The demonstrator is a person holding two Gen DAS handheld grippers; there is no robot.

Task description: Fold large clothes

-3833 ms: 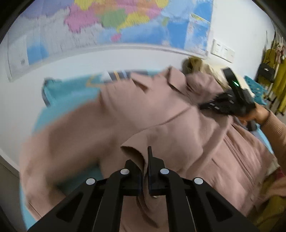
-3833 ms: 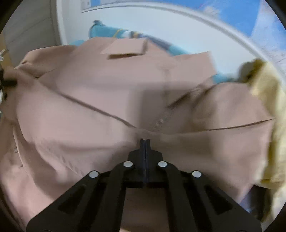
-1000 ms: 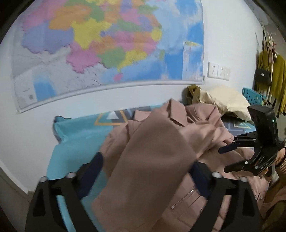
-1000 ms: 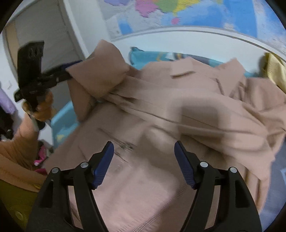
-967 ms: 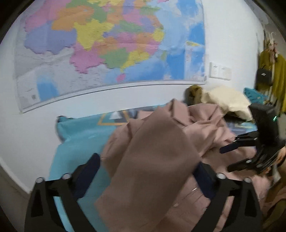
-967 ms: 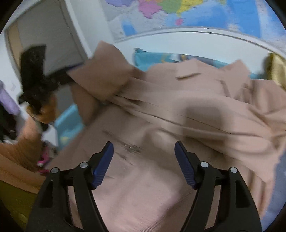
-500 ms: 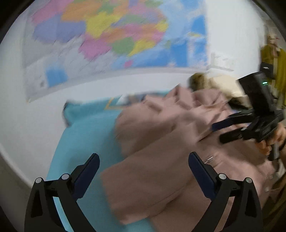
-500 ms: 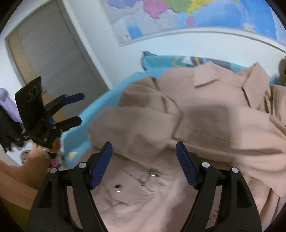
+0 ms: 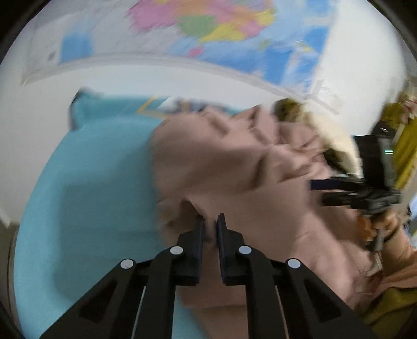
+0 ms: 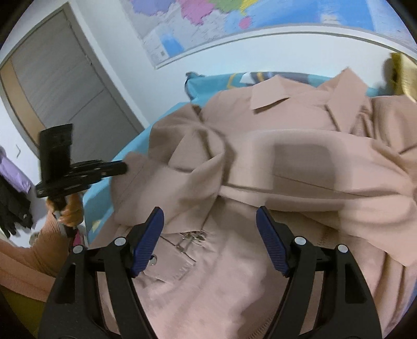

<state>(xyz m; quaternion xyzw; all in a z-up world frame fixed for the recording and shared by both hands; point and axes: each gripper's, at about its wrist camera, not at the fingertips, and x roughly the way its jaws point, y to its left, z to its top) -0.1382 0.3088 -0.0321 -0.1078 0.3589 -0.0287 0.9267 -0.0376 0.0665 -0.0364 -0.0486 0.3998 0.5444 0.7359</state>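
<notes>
A large dusty-pink coat (image 9: 234, 169) lies spread on the blue bed sheet (image 9: 91, 195). One sleeve (image 10: 182, 177) is folded across the coat's front (image 10: 221, 273). My left gripper (image 9: 210, 217) is at the sleeve's cuff. Its jaws are closing to a narrow slit, and the cuff's edge looks pinched at the tips. In the right wrist view the left gripper (image 10: 125, 167) touches the cuff's end. My right gripper (image 10: 209, 210) hangs open above the coat's front, with nothing between its fingers. It also shows at the right of the left wrist view (image 9: 318, 193).
A yellow cloth or pillow (image 9: 333, 140) lies at the coat's far right. A wall map (image 10: 234, 20) hangs behind the bed. A grey door (image 10: 65, 91) stands to the left. Clothes (image 9: 404, 146) hang at the far right. A metal buckle (image 10: 192, 237) lies on the coat.
The left gripper let the sleeve drop across the coat, sank toward the cuff, and its wide-open jaws closed there. The right gripper stayed open and shifted slightly over the coat.
</notes>
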